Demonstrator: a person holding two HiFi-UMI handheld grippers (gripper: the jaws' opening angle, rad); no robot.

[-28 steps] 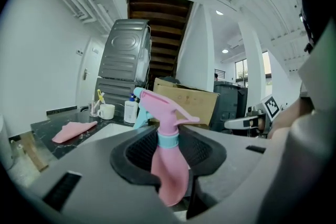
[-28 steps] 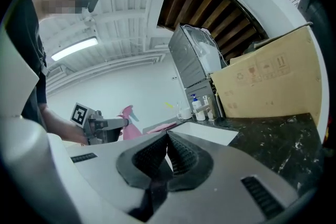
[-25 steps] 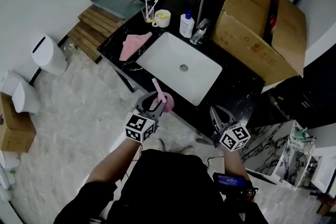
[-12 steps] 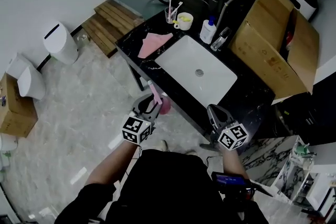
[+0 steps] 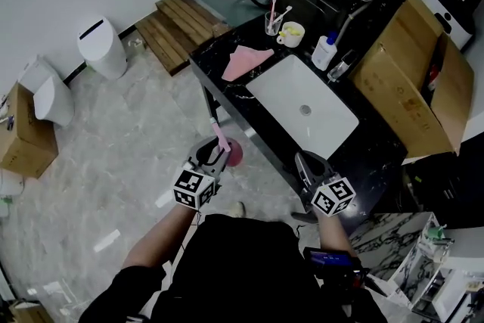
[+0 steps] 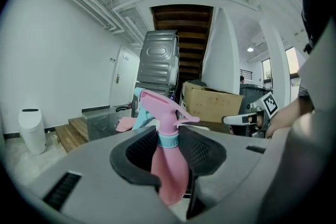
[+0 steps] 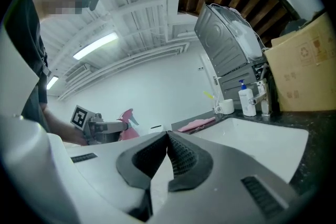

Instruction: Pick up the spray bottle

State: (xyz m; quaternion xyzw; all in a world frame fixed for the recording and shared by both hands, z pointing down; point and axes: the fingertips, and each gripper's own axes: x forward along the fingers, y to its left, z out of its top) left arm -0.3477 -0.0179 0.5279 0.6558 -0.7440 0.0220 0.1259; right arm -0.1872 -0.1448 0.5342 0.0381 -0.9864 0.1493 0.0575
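A pink spray bottle (image 6: 168,165) with a pink trigger head and a teal collar stands upright between the jaws of my left gripper (image 6: 169,150), which is shut on its neck. From the head view the spray bottle (image 5: 225,146) hangs over the floor, just left of the black counter (image 5: 355,155), with the left gripper (image 5: 214,160) behind it. My right gripper (image 5: 305,166) is over the counter's front edge, its jaws closed together on nothing. In the right gripper view the right gripper (image 7: 167,157) is shut and the pink bottle (image 7: 126,122) shows at the left.
The counter holds a white sink (image 5: 302,107), a pink cloth (image 5: 245,61), a cup with toothbrushes (image 5: 274,20), a mug (image 5: 291,33), a soap pump (image 5: 324,52) and a tap (image 5: 340,66). A cardboard box (image 5: 408,79) stands at the right. White bins (image 5: 102,49) and a wooden platform (image 5: 181,26) lie left.
The whole view has shifted: the counter and sink now lie farther up and right. Both grippers have drawn back from the counter. The left still holds the bottle, the right stays shut.
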